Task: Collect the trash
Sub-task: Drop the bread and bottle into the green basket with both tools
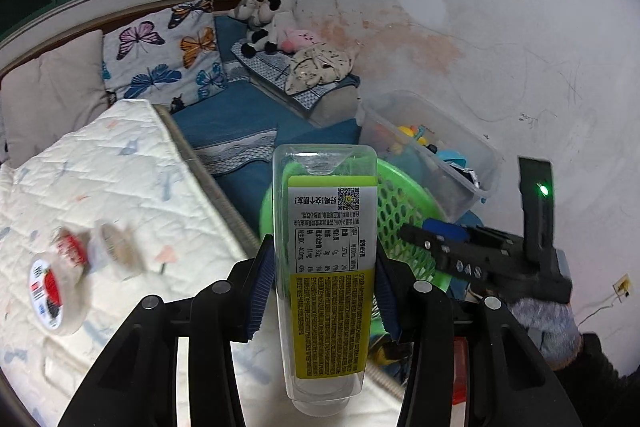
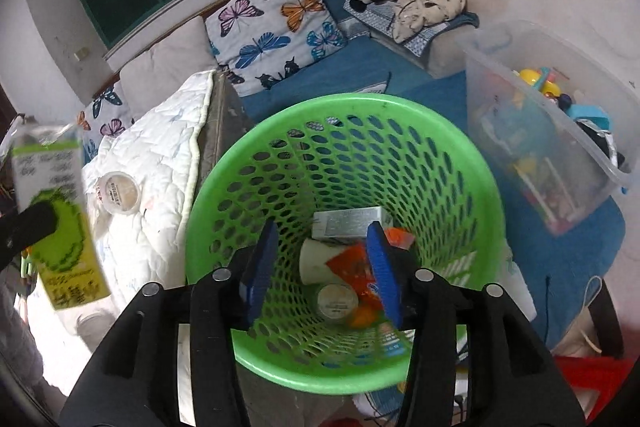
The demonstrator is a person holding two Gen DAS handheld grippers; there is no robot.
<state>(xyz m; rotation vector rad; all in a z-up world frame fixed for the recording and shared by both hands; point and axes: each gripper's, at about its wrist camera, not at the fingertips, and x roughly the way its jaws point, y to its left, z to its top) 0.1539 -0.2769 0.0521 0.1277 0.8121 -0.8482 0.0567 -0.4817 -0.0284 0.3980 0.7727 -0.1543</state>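
**Empty bottle held over the bed, basket just ahead**

The left gripper [image 1: 325, 281] is closed on a clear plastic bottle [image 1: 326, 267] with a yellow-green label, its blue pads [image 1: 262, 285] pressing the flat sides at about the bottle's middle. The bottle points away from the camera, base far, neck near, and looks empty, so it is probably very light. Its thin walls would likely dent under a hard squeeze, and the smooth label could slip; the present hold across the labelled middle, where the sides are flat, seems the sound place to take it.

The right gripper [image 2: 322, 273] has its jaws partly apart with nothing between them, and hangs right over the green basket [image 2: 280, 143]. Inside the basket lie a small white carton [image 2: 348, 223], a paper cup [image 2: 316, 261], an orange wrapper [image 2: 354, 269] and a round lid [image 2: 337, 301].

The basket stands just beside the white quilted mattress [image 1: 120, 167]. On the mattress lie a round tub with a red label [image 1: 52, 287] and a second small tub [image 2: 119, 193], both probably light and stiff, best taken across the rim. Beyond the basket sits a clear box of toys [image 2: 560, 115].
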